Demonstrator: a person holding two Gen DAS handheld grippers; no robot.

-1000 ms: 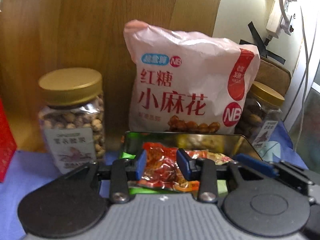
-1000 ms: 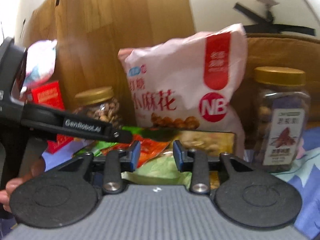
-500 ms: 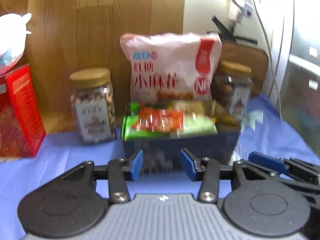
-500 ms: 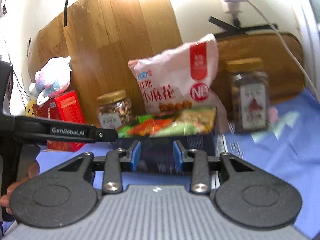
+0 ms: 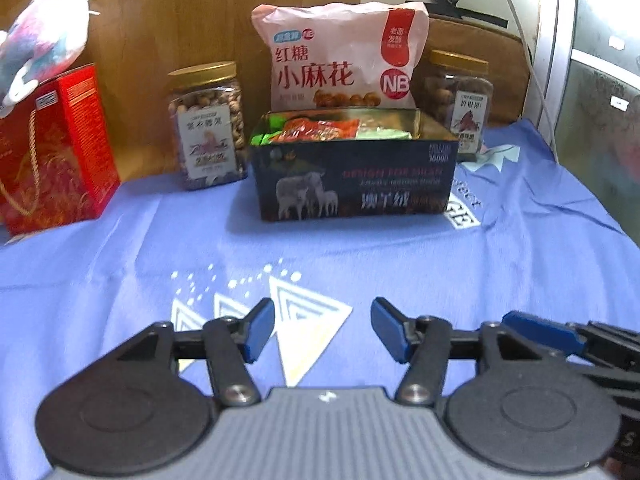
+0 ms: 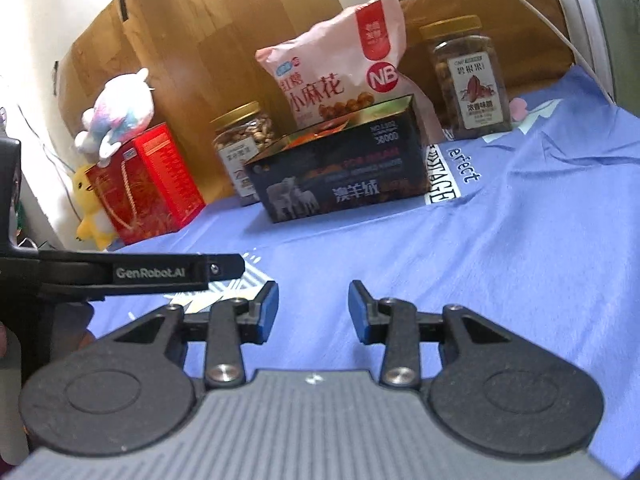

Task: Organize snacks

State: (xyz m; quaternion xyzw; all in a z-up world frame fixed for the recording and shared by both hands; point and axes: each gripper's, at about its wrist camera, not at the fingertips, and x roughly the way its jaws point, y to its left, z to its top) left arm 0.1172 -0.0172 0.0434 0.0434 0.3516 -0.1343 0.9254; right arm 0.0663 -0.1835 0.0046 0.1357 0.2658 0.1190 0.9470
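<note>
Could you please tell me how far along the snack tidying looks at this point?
Done: small snack packets lie inside the dark box; the pink bag stands behind it with a nut jar on either side. In hand: nothing; the left gripper and right gripper are empty, jaws opening. Left: nothing loose shows on the blue cloth, so it looks nearly finished.

Left gripper (image 5: 323,329): blue-padded jaws opening, nothing between them, pointing forward and downward; right gripper (image 6: 313,311): jaws likewise opening and empty (slightly narrower gap), set just right of the left gripper's black body, with a fingertip of the person's left hand (image 6: 3,342) visible at the edge.
</note>
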